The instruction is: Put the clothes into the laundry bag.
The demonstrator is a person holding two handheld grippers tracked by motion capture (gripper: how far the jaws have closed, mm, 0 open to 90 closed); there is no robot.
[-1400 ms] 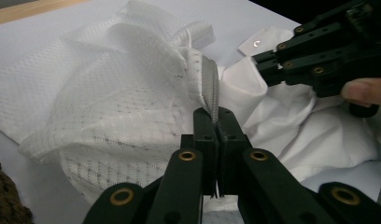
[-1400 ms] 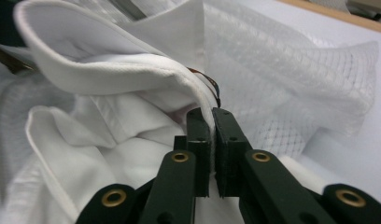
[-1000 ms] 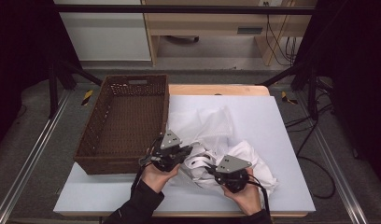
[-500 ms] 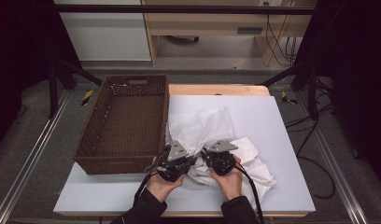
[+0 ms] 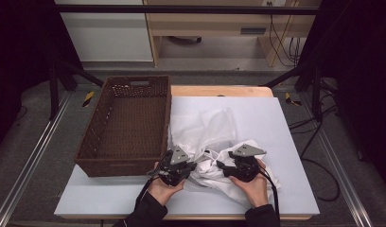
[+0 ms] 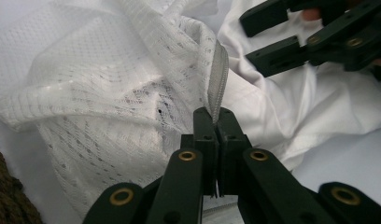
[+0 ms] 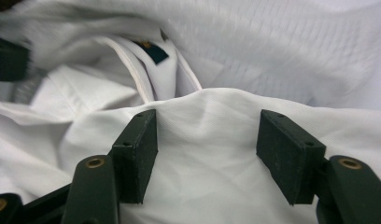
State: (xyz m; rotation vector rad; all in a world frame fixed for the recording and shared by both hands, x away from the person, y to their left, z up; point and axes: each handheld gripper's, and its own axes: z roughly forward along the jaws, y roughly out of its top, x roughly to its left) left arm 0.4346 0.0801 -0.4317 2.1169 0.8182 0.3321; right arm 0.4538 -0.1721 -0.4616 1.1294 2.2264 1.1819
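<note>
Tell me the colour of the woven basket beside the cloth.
Dark brown woven wicker basket, clearest in the high view.

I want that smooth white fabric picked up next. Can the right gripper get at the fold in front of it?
Probably yes. The right gripper has just been opening, and the smooth white fabric fold bulges between its pads untouched, with nothing covering it.
</note>
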